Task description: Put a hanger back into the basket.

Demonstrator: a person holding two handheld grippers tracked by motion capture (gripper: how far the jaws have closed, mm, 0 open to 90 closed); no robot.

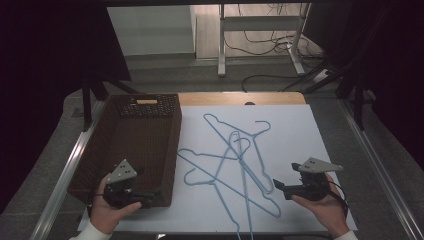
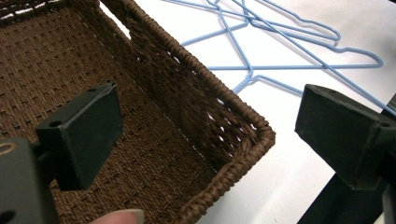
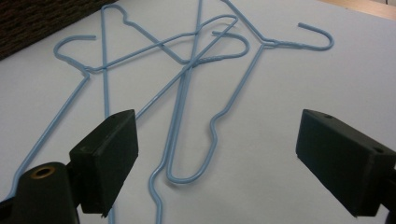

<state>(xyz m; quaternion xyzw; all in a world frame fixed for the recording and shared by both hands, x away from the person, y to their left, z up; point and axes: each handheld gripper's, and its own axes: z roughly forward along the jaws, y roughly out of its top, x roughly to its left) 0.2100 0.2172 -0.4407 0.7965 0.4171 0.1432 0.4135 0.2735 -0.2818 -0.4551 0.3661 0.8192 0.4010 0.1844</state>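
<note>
Fingers [image 3: 105, 158] of both grippers: wide apart, empty. Tangled blue wire hangers [image 1: 240, 160] beside brown woven basket [image 1: 100, 150], likely their destination.

- A brown woven basket [image 1: 135, 145] sits on the left of the table, its right wall along the edge of a white sheet [image 1: 300, 145].
- A tangle of light blue wire hangers [image 1: 235, 160] lies on the sheet just right of the basket (they cross each other, so an exact count is hard).
- The left gripper [image 1: 150, 199] is held at the basket's near right corner, pointing right, with a grey plate on top.
- The right gripper [image 1: 276, 186] is held at the near right of the sheet, pointing left at the hangers, just beside them.
- Beyond the table's far edge stand white frame legs [image 1: 221, 45] and loose cables [image 1: 260, 45] on the floor.
</note>
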